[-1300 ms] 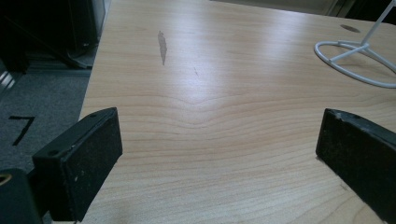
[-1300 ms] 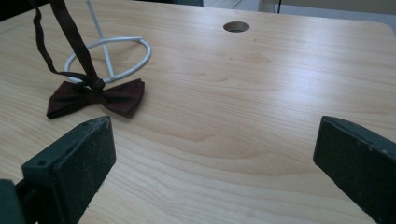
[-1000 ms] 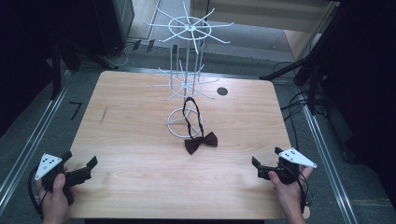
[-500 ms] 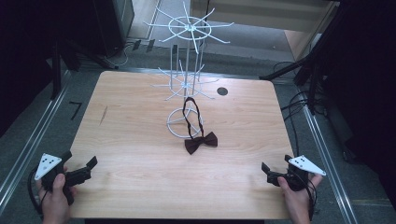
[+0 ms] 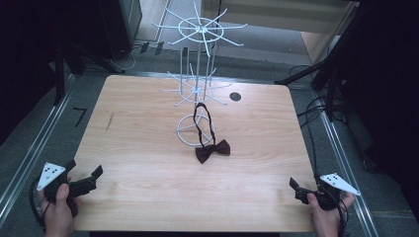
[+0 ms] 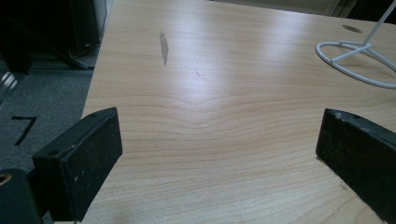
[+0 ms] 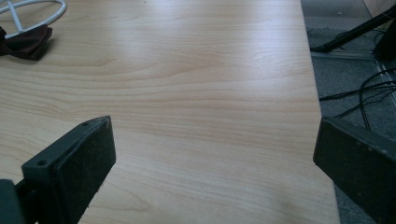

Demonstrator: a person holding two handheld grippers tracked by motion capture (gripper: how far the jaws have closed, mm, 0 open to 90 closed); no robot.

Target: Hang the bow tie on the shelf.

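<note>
Left gripper: the left gripper [image 5: 89,180] sits at the near-left corner of the table [image 5: 138,197], jaws spread wide with nothing between them, bare wood showing in its own view [image 6: 219,140].
Wire stand: the white wire stand [image 5: 197,89] rises at the middle-far part of the table, its ring base [image 5: 184,134] resting on the wood.
Bow tie: the dark bow tie [image 5: 212,149] lies flat just near-side of the ring base, its strap loop [image 5: 203,123] running away over the base toward the stand's pole.
Long axis: the bow itself runs left to right, slightly tilted; the strap runs near to far.
Right gripper: the right gripper [image 5: 299,190] rests at the near-right edge, jaws also spread and empty [image 7: 215,154].
Bearing: the bow tie lies far and right of the left gripper, far and left of the right one.
Nearer hand: both look similarly far off; the right gripper's own view catches the bow tie [image 7: 25,42] at its far left, so it seems slightly better placed.
</note>
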